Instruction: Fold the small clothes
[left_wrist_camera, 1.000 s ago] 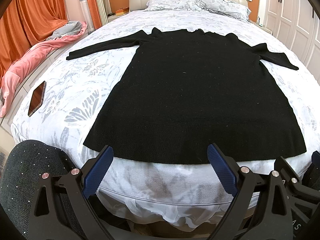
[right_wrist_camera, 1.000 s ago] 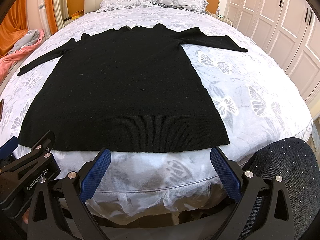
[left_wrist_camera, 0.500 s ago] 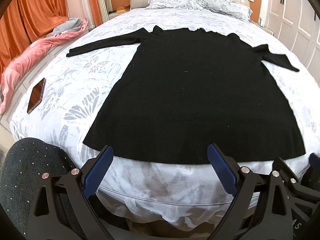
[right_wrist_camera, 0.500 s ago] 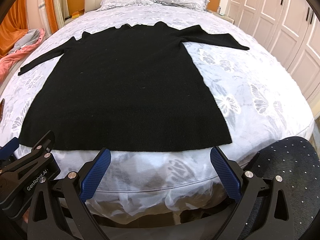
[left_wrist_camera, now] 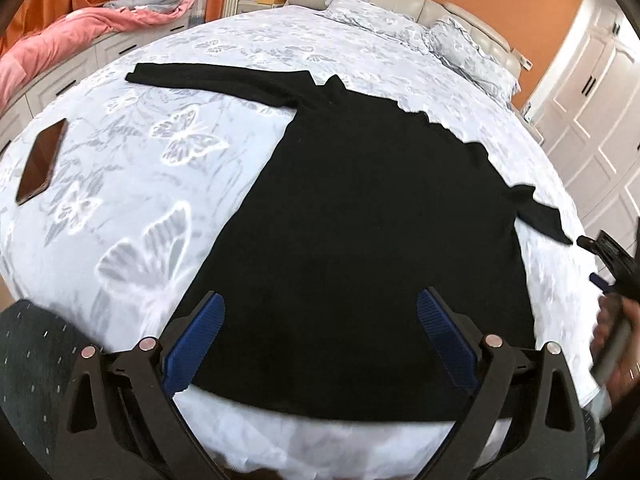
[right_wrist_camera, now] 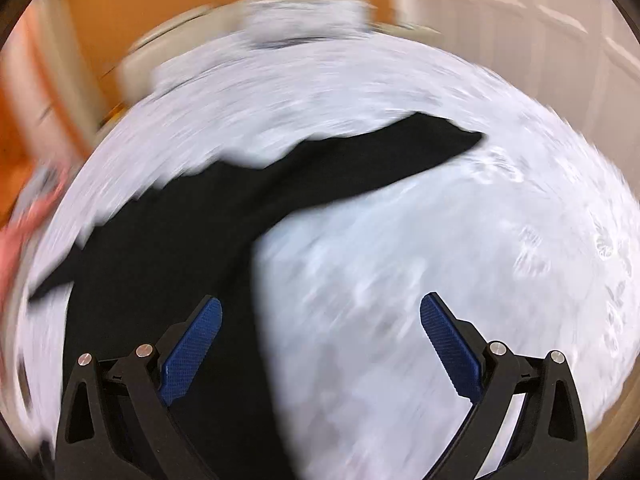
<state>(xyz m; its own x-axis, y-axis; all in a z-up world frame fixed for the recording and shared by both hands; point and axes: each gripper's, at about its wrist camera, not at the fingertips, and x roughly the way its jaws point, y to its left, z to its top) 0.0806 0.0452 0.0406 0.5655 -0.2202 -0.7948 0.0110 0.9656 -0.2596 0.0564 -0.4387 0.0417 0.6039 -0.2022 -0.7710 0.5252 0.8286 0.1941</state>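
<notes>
A black long-sleeved knit garment lies flat on the bed, sleeves spread to each side. My left gripper is open and empty, above the garment's lower part near the hem. My right gripper is open and empty, over the bedspread to the right of the garment's body, below the right sleeve. The right wrist view is blurred by motion. The right gripper also shows at the right edge of the left wrist view, near the right sleeve's cuff.
The bed has a white and grey butterfly cover. A phone lies on its left side. Pillows and a headboard are at the far end. Pink bedding lies at the left; white wardrobes stand at the right.
Both grippers have moved forward over the bed. The left one has tilted and now hovers over the garment. The right one has swung fast to the right, toward the right sleeve.
</notes>
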